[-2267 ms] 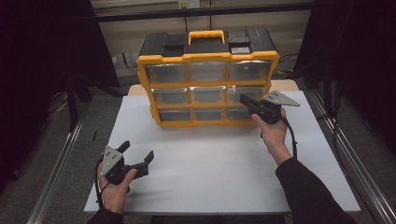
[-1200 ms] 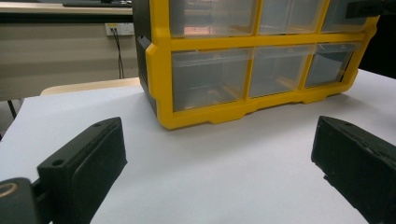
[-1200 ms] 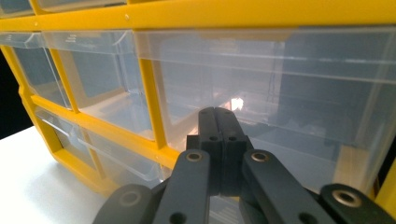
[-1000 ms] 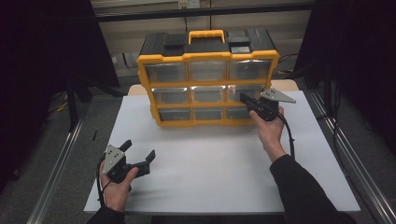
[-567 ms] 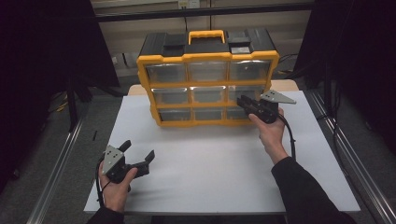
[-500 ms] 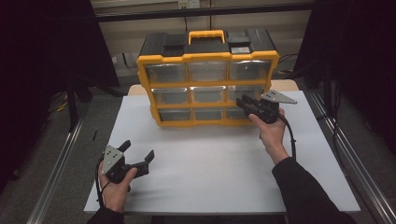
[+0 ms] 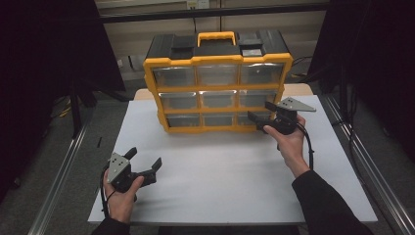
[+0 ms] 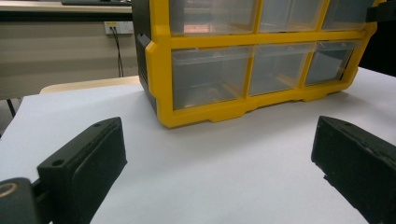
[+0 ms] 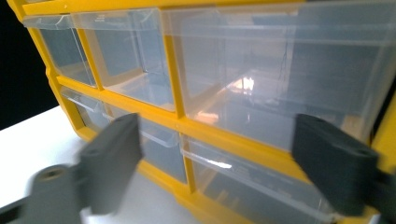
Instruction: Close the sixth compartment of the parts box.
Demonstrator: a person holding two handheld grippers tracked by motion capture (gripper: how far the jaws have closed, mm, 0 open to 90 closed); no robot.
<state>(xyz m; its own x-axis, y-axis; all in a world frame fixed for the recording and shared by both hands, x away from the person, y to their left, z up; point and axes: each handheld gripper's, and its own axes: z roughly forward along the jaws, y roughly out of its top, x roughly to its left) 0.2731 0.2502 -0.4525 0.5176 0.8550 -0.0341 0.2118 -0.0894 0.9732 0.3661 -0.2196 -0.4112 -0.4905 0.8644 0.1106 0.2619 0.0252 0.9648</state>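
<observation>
A white table (image 7: 235,191) carries a yellow and black drawer cabinet (image 7: 218,83) standing upright at its far middle, with three rows of clear drawers facing the person. The right gripper (image 7: 261,114) is held at the cabinet's right end, level with the lower two rows, its jaws spread wide just in front of a clear drawer (image 9: 275,84); whether they touch it cannot be told. The left gripper (image 7: 145,163) rests at the near left of the table, well apart from the cabinet, jaws spread and holding nothing
</observation>
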